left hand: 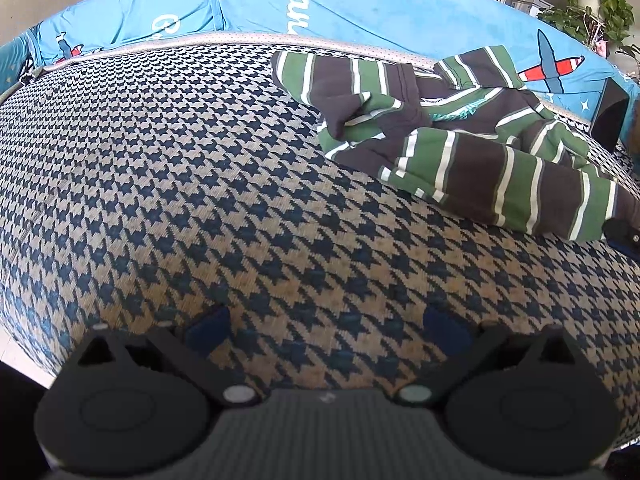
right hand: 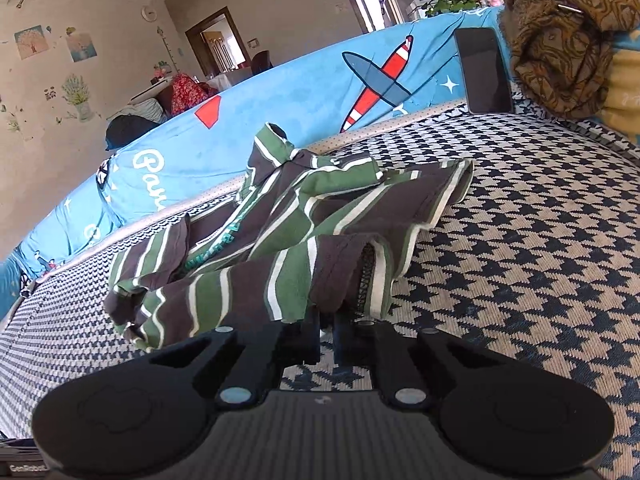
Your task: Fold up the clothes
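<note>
Striped shirt (right hand: pixel 288 240) crumpled | right tongs (right hand: pixel 327 336) low, pinching its hem | left tongs (left hand: pixel 326 330) wide, tilted down

The houndstooth seat cover (left hand: pixel 168 184) lies bare across its whole left and near part, so the left gripper (left hand: pixel 324 330), jaws apart above it, has open cloth ahead and to both sides. The crumpled striped shirt (left hand: pixel 448 136) fills the far right (its folds rise in humps, highest at the collar). Behind it the blue printed backrest cover (left hand: pixel 360 8) walls off the far edge. A dark phone (right hand: pixel 484 70) leans upright against that cover, just beside a brown patterned bundle (right hand: pixel 568 36); bare houndstooth runs between these and the shirt. The right gripper (right hand: pixel 326 340) sits at the shirt's near hem.
</note>
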`<state>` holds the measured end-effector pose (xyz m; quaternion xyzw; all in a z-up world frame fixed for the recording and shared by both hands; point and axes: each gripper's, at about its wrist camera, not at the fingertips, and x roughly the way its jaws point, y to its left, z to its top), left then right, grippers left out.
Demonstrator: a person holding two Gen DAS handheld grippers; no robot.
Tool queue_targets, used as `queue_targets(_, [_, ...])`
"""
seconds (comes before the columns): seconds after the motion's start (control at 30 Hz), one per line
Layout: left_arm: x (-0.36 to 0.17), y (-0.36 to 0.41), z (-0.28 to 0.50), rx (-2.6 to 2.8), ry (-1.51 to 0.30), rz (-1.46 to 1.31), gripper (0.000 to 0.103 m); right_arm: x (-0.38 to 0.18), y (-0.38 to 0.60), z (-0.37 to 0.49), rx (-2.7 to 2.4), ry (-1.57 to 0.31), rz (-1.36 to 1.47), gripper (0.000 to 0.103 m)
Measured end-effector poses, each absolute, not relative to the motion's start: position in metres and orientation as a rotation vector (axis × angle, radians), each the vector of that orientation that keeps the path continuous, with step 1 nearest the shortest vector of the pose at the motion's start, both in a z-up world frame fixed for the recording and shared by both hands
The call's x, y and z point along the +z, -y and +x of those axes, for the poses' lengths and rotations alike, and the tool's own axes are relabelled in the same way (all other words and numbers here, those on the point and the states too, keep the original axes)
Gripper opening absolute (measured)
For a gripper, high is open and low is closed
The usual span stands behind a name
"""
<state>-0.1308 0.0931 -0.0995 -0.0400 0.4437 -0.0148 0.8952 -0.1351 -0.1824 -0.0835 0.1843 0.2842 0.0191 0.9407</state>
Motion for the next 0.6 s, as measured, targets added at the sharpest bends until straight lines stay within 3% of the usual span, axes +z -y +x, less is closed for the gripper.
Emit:
queue_targets(0.13, [-0.099,-0.095,-0.131,-0.033,-0.918,-0.094,0.103,-0.070,0.180,-0.151,0.125,-0.555,0.412,0.003])
queue_targets(0.6, [-0.098,-0.098,-0.134,-0.036,-0.918,-0.110,0.103,-0.068,0.160,-0.181,0.220,-0.569,0.345,0.005])
